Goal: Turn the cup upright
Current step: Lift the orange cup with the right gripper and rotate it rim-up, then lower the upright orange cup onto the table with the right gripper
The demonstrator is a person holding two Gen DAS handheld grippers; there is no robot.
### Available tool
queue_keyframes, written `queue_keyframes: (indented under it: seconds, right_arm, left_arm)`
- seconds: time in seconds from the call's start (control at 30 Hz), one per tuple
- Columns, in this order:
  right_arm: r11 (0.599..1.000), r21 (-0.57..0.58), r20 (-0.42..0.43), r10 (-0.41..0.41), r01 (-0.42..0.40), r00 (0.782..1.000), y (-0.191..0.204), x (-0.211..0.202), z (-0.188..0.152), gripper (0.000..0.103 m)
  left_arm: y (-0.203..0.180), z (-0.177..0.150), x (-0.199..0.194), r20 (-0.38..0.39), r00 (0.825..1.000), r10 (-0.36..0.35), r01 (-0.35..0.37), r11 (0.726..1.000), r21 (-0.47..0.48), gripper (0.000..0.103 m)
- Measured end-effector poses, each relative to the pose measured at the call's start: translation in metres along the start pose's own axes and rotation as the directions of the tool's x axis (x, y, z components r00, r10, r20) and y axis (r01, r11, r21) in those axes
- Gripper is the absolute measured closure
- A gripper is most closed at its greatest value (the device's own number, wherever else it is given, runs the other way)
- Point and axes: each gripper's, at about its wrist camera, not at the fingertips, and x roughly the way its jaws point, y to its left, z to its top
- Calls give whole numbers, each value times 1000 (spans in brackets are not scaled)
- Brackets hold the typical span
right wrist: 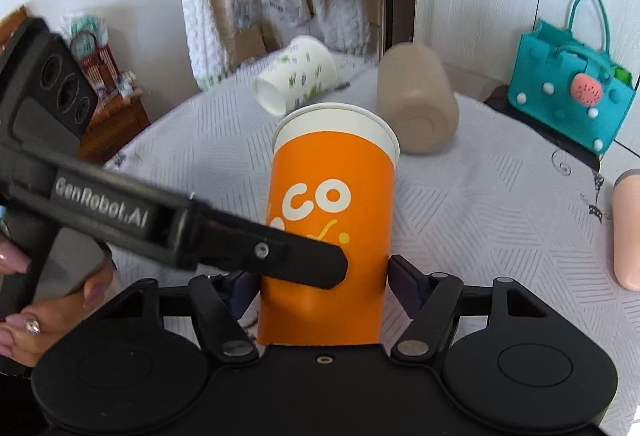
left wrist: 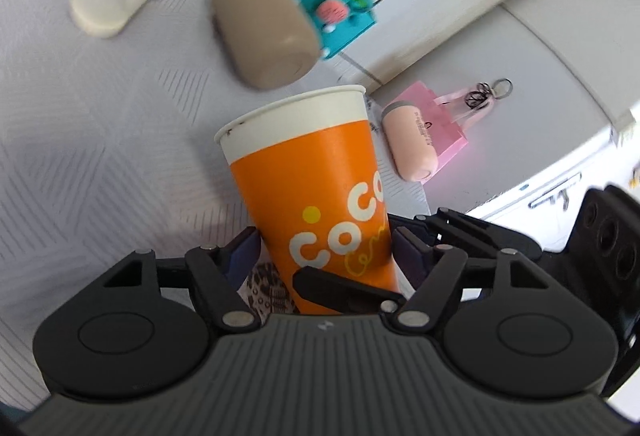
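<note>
An orange paper cup (left wrist: 320,187) with a white rim band and "CoCo" print stands between the fingers of both grippers, mouth up. My left gripper (left wrist: 324,248) is closed on its lower body, pads touching both sides. My right gripper (right wrist: 324,276) also grips the cup (right wrist: 332,203) near its base. One left finger (right wrist: 296,260) crosses the front of the cup in the right wrist view. A white floral paper cup (right wrist: 296,79) and a beige cup (right wrist: 416,103) lie on their sides behind it.
The table has a pale grey patterned cloth (right wrist: 480,215). A teal felt bag (right wrist: 572,87) stands at the far right, a pink bottle (left wrist: 408,139) lies on a pink pouch (left wrist: 444,123). Clothes hang behind the table, a wooden cabinet (right wrist: 116,115) stands at left.
</note>
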Motion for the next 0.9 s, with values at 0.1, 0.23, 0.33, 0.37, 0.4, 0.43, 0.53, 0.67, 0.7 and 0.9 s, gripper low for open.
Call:
queue_keyframes:
  seconds: [0.1, 0.23, 0.33, 0.37, 0.4, 0.43, 0.53, 0.67, 0.7, 0.9]
  right_arm:
    - [999, -29, 65, -15, 17, 998, 6, -6, -4, 29]
    - [992, -82, 137, -88, 100, 987, 17, -7, -7, 29]
    - [979, -125, 191, -132, 158, 973, 23, -4, -7, 29]
    - [974, -142, 211, -144, 176, 967, 24, -2, -8, 29]
    - [970, -147, 229, -155, 192, 961, 25, -1, -7, 29]
    - [965, -154, 250, -172, 214, 953, 26, 1, -8, 29]
    - [958, -157, 299, -185, 240, 936, 24, 1, -7, 29]
    - [973, -115, 337, -150, 199, 929, 9, 1, -5, 29]
    - [973, -118, 351, -148, 201, 925, 8, 3, -7, 29]
    - [974, -115, 375, -139, 195, 916, 2, 13, -12, 29]
  left_arm:
    - [-9, 0, -9, 41, 999, 7, -10, 996, 88, 32]
    - [-19, 0, -11, 101, 995, 12, -33, 978, 207, 32]
    - [-28, 1, -11, 142, 990, 25, -69, 947, 314, 32]
    - [-29, 4, -11, 141, 990, 30, -75, 940, 331, 32]
    - [-32, 7, -10, 138, 990, 39, -87, 930, 357, 32]
    - [-35, 11, -9, 138, 989, 47, -97, 918, 384, 32]
    - [-43, 17, -8, 162, 986, 46, -115, 885, 451, 32]
    - [-45, 17, -11, 184, 982, 40, -126, 863, 489, 37]
    - [-45, 16, -14, 190, 981, 32, -126, 855, 504, 40]
    - [-41, 14, -17, 182, 983, -5, -95, 841, 532, 42]
